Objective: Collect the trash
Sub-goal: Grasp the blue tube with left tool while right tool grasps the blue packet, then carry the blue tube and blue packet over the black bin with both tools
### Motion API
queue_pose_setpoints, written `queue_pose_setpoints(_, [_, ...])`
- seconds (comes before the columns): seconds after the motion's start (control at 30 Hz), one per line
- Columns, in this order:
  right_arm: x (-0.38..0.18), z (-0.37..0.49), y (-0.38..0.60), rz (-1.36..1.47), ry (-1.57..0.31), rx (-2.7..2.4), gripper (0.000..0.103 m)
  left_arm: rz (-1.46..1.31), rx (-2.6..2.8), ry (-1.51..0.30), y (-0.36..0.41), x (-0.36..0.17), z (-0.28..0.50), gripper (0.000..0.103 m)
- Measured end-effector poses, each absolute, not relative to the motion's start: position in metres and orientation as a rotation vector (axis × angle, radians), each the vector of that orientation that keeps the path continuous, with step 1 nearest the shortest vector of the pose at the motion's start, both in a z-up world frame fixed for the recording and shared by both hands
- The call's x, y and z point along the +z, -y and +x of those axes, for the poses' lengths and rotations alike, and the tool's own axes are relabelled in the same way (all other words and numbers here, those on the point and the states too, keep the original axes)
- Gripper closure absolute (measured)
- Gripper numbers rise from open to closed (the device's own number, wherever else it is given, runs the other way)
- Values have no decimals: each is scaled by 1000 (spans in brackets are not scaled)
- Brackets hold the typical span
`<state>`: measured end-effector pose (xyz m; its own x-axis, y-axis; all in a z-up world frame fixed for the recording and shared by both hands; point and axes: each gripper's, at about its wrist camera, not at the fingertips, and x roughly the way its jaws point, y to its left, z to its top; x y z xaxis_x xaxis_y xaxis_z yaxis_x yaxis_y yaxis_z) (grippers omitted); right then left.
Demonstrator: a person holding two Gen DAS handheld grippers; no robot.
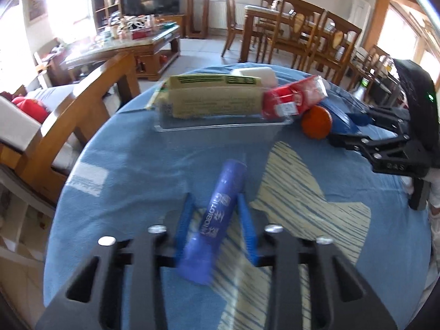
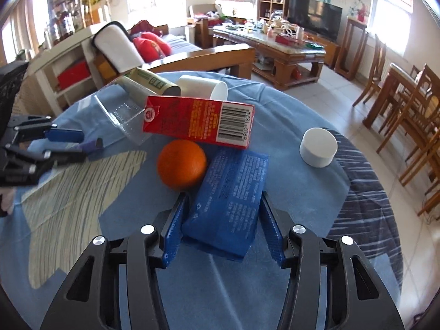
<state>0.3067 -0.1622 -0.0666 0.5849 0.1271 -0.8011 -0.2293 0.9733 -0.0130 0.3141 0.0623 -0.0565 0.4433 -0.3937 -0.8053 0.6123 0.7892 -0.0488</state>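
Blue-padded fingers of the left gripper [image 1: 216, 200] flank a purple probiotic tube [image 1: 217, 222] on a blue tablecloth [image 1: 123, 165], the jaws narrowed around the tube's lower half; whether the pads actually press it cannot be told through the motion blur. On the other side of the table, the right gripper [image 2: 224, 198] straddles a blue foil packet [image 2: 228, 200] that lies flat on the cloth, its jaws spread wider than the packet, with a sliver of gap on each side. Just beyond the packet's far corner sits an orange [image 2: 181, 165], touching it. Behind the orange, a red carton [image 2: 198, 121] lies tilted, its near edge overhanging the fruit. Farther back, a clear plastic tray [image 2: 121, 110] holds a green-labelled box [image 2: 154, 82], with a white paper cup [image 2: 203, 88] on its side beside them. A white round lid [image 2: 319, 147] rests alone to the right, well apart from the pile.
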Motion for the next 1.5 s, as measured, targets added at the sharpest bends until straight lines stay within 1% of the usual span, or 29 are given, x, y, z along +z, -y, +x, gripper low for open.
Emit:
queue_pose_setpoints(0.03, [-66, 305, 163, -117, -923, 210, 57, 257, -630, -921, -64, -56, 314, 90])
queue_pose_setpoints(0.07, [-66, 304, 163, -113, -923, 210, 57, 239, -628, -927, -68, -55, 317, 94])
queue_pose_setpoints(0.13, [-64, 297, 164, -89, -924, 215, 57, 214, -631, -936, -70, -54, 319, 95])
queue_pose_setpoints(0.23, [-56, 280, 167, -59, -902, 219, 57, 203, -618, -921, -74, -50, 314, 96])
queue_pose_setpoints(0.4, [-33, 238, 179, 13, -846, 242, 57, 162, -649, -862, -80, -29, 291, 96])
queue_pose_setpoints(0.7, [-6, 163, 194, 66, -777, 246, 57, 140, -714, -772, -52, 7, 229, 95])
queue_pose_setpoints(0.93, [12, 98, 215, 113, -719, 217, 57, 147, -788, -710, -12, 25, 171, 95])
queue_pose_setpoints(1.13, [22, 38, 247, 142, -686, 166, 57, 189, -894, -661, 43, 35, 117, 95])
queue_pose_setpoints(1.5, [19, -53, 311, 207, -655, 36, 57, 272, -1073, -655, 134, 27, 59, 95])
